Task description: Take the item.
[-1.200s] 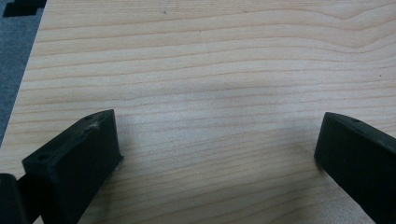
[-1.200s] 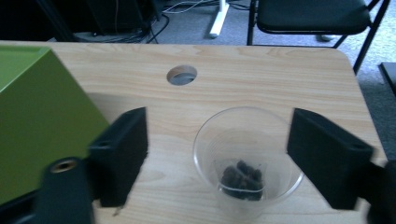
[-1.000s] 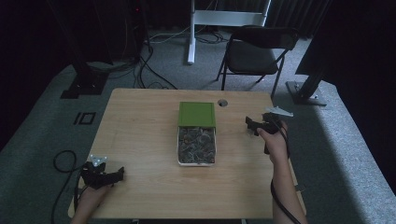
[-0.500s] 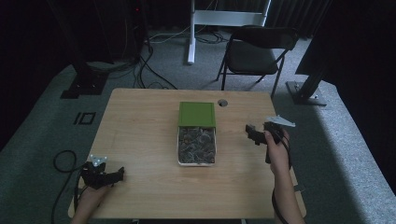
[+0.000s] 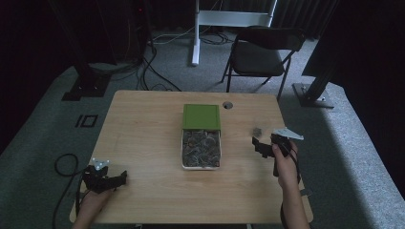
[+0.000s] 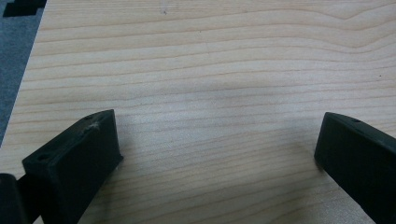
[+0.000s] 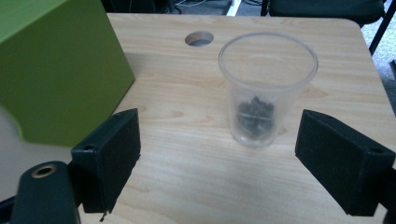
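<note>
A clear plastic cup (image 7: 267,93) with a few dark bits at its bottom stands upright on the wooden table (image 7: 196,186), small and faint in the high view (image 5: 258,130). My right gripper (image 7: 217,158) is open, its jaws standing wide just short of the cup, not touching it; from above the right gripper (image 5: 256,144) is right of the box. A white box (image 5: 201,149) full of dark pieces lies mid-table, its green lid (image 5: 201,117) slid to the far end. My left gripper (image 5: 119,178) is open over bare wood (image 6: 210,93) at the near left corner.
The green lid (image 7: 56,70) rises close on the left in the right gripper view. A round cable hole (image 7: 199,38) lies beyond the cup. A folding chair (image 5: 260,50) and stand legs are on the floor behind the table.
My right gripper has drawn back toward the near edge, away from the cup, which stays standing. The left gripper has not moved.
</note>
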Demonstrator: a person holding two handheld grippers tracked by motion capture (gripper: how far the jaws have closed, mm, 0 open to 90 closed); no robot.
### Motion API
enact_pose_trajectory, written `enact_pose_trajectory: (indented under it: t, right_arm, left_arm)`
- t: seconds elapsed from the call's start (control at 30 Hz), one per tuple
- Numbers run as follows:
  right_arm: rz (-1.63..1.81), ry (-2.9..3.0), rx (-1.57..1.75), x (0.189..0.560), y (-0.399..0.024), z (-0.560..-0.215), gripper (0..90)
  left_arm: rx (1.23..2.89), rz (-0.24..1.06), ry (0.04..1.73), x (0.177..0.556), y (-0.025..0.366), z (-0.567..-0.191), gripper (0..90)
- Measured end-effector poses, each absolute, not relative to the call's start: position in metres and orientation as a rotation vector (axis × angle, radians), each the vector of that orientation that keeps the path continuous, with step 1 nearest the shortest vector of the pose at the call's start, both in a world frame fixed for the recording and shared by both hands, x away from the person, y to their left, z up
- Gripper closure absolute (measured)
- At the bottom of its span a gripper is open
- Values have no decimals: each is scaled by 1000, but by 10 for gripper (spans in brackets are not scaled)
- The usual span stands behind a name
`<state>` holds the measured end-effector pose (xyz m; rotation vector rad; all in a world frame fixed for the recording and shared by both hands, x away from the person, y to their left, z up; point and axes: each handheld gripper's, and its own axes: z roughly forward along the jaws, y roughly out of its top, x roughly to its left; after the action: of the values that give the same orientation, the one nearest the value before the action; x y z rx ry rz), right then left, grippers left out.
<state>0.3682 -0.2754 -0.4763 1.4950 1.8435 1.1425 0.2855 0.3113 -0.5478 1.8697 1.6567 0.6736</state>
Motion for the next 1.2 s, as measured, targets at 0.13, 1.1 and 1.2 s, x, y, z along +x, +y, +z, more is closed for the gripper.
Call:
enact_pose_trajectory:
  t: [0.13,1.1,1.2]
  right_arm:
    - [1140,1851,1499,364,-276,-481,144]
    - [1106,1972,1520,320,-283,-531,145]
    - [1100,1994,1510,317,-284,-534,145]
  left_arm:
    - [1870,674,1657,286,311,-548,5]
    - [1871,675,1656,286,311,-548,5]
    - [1872,675,1656,286,311,-548,5]
